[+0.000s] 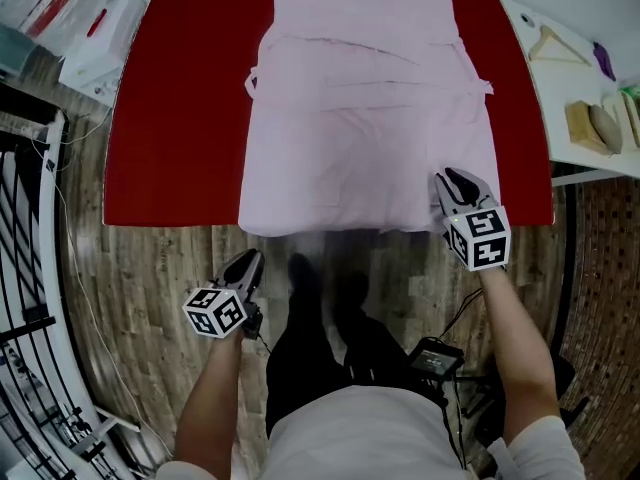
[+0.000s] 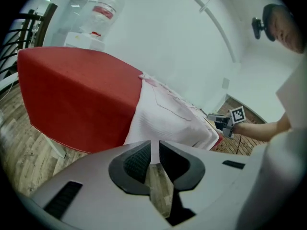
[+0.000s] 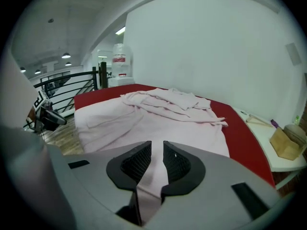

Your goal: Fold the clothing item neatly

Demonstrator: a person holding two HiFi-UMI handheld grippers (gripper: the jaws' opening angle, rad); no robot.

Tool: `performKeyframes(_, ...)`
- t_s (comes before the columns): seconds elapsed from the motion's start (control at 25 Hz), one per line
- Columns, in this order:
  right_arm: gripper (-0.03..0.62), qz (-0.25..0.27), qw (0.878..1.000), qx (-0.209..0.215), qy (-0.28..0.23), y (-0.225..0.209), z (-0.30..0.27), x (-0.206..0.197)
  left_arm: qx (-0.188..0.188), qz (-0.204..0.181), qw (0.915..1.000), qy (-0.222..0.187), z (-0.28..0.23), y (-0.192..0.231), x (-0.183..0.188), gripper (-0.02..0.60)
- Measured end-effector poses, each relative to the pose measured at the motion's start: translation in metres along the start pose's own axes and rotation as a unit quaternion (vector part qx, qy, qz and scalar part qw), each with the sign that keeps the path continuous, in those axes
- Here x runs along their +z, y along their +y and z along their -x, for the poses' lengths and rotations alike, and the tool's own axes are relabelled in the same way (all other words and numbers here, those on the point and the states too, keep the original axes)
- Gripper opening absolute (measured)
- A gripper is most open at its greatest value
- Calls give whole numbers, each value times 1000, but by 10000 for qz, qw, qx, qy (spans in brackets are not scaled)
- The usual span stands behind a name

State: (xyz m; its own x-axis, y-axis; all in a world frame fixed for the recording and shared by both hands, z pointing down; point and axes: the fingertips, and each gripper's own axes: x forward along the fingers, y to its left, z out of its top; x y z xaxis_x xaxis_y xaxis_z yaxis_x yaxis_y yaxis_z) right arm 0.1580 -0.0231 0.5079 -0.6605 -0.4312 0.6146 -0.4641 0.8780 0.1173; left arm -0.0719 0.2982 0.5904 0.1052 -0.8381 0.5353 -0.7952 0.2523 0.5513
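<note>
Standing at a red table (image 1: 180,118), a person faces a pink garment (image 1: 370,118) spread flat across it. The right gripper (image 1: 455,180) sits at the hem's near right corner, jaws slightly apart, with cloth showing in the gap but not pinched. The left gripper (image 1: 247,263), barely open and empty, hangs over the floor (image 1: 150,268). A neat fold likely needs both hem corners gripped evenly before lifting.

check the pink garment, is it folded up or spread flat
Mostly spread: the pink garment lies full length on the red table, hem over the near edge; only its sleeves look folded in.
</note>
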Motion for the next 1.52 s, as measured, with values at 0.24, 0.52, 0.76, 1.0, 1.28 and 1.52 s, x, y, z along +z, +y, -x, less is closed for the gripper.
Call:
performKeyframes(0.24,35,-573,9974,-427,-81,-28,50,-45,-432,-48,9989,-185,1,-29,-1,5)
performKeyframes(0.52,31,-1459,9892,-150,17,-12,80,-91,-400,16,9992,5,1,-21,-10,3)
performKeyframes(0.76,120,-2050,9786,115,105,10,100,-140,-457,-163,9984,307,5,-2,-23,47)
performKeyframes(1.0,183,-2208,9740,143,492,28,115,-197,-754,-337,9951,535,19,7,-36,208)
performKeyframes(1.28,243,-2280,9694,257,876,15,101,-258,-860,-730,9919,593,-1,26,-63,322)
performKeyframes(1.52,262,-1815,9771,358,1051,-23,65,-285,-493,-1326,9866,809,-42,57,-77,328)
